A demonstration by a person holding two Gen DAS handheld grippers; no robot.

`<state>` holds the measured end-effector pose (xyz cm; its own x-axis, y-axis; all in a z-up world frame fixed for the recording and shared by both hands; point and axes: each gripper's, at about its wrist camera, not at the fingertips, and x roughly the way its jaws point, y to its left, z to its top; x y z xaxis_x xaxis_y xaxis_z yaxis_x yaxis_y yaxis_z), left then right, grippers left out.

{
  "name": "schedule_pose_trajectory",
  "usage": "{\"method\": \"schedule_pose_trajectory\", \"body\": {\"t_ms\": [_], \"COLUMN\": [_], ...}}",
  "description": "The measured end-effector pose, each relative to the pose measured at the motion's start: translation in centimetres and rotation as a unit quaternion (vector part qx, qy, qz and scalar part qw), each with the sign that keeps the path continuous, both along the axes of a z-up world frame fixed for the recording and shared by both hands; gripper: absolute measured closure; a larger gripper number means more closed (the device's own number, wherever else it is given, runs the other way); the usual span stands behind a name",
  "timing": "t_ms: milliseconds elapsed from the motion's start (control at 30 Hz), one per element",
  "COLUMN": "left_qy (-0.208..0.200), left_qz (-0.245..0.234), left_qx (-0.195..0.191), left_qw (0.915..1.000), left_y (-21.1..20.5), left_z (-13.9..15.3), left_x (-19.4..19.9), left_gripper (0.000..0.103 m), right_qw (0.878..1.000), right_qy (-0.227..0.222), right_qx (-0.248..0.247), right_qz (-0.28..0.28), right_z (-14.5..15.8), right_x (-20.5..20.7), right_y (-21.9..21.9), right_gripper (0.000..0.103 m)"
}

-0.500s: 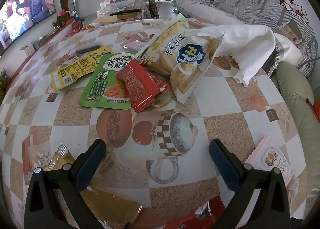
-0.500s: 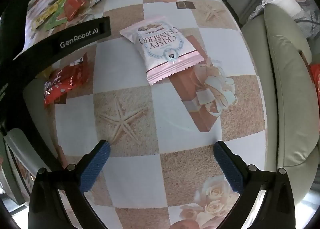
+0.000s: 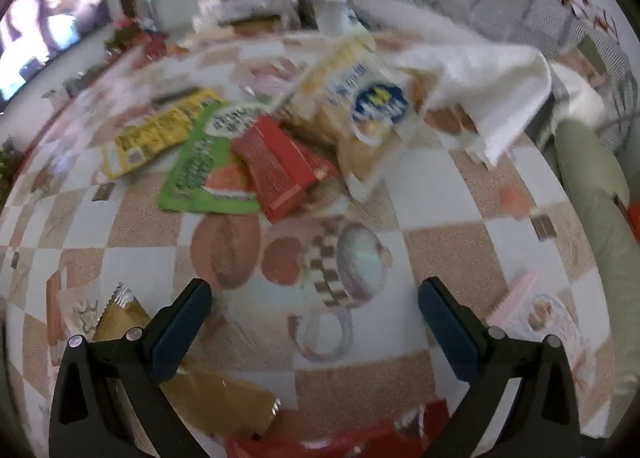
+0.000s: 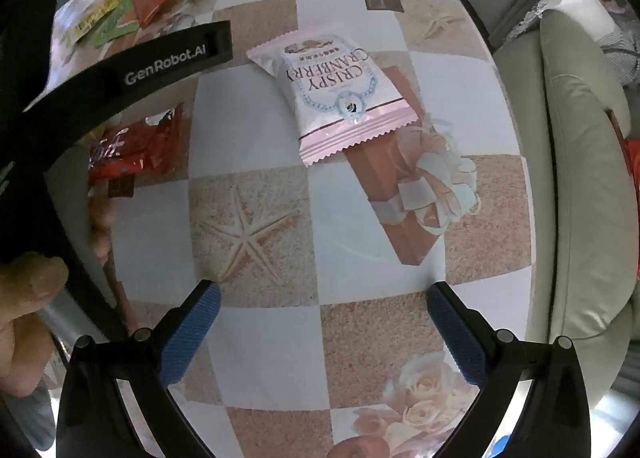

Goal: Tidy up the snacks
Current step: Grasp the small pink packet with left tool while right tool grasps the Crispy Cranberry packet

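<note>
Right wrist view: right gripper (image 4: 320, 332) jaws spread, pink cranberry packet (image 4: 334, 91) upper centre, well beyond; left gripper (image 3: 312, 322) likewise released

Pink cranberry packet (image 4: 340, 93) flat, apart; red (image 3: 276, 167), green (image 3: 204, 177), yellow (image 3: 156, 133), large pale (image 3: 360, 113) packets overlapping in heap.

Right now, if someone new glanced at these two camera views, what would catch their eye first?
Probably the pink Crispy Cranberry packet, lying alone on the patterned tablecloth ahead of the open right gripper. Next, the blurred snack heap in the left view: a red packet lying over a green one, with a large yellow bag beside them.
</note>
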<state>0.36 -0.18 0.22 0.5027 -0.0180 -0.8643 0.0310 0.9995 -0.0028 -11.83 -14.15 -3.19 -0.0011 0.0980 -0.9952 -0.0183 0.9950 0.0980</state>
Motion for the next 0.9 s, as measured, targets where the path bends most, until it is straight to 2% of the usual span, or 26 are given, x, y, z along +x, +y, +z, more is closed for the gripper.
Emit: {"method": "schedule_pose_trajectory", "body": {"t_ms": [67,100,167,300,367,433,600,667,733,900], "left_qy": [0.058,0.095,0.102,0.067,0.058,0.065,0.127,0.154,0.170,0.195], "left_qz": [-0.022,-0.033,-0.036,-0.031,-0.027,-0.021,0.011,0.025,0.036,0.037], "left_qx": [0.001,-0.002,-0.019,-0.034,-0.033,-0.021,0.014,0.023,0.021,0.028], "left_qw": [0.9981,0.9950,0.9939,0.9967,0.9974,0.9974,0.9918,0.9874,0.9846,0.9797], "left_y": [-0.1,-0.1,0.1,2.7,4.9,7.4,14.4,16.3,17.9,19.0], "left_z": [0.2,0.0,0.8,5.1,6.8,7.9,6.3,5.3,4.1,2.0], "left_x": [0.5,0.2,-0.2,-2.1,-3.4,-4.5,-8.5,-9.5,-10.4,-10.8], "left_gripper": [0.000,0.000,0.000,0.000,0.000,0.000,0.000,0.000,0.000,0.000], "right_qw": [1.000,0.999,0.998,0.996,0.997,0.998,0.997,0.998,0.998,0.997], "right_qy": [0.004,0.009,0.015,0.025,0.002,-0.002,0.042,0.040,0.028,0.019], "right_qx": [-0.011,-0.048,-0.058,-0.090,-0.075,-0.063,-0.058,-0.043,-0.047,-0.059], "right_qz": [0.003,0.005,0.007,0.009,0.007,0.008,0.017,0.019,0.031,0.049], "right_z": [0.1,-0.3,-0.1,0.2,-0.3,-0.4,-0.3,0.3,1.3,2.5], "right_x": [-0.3,0.1,0.0,0.3,1.0,1.2,2.8,3.6,4.7,8.4], "right_y": [0.1,0.4,0.5,0.3,0.1,0.1,0.5,0.5,0.6,0.1], "right_gripper": [0.000,0.000,0.000,0.000,0.000,0.000,0.000,0.000,0.000,0.000]}}
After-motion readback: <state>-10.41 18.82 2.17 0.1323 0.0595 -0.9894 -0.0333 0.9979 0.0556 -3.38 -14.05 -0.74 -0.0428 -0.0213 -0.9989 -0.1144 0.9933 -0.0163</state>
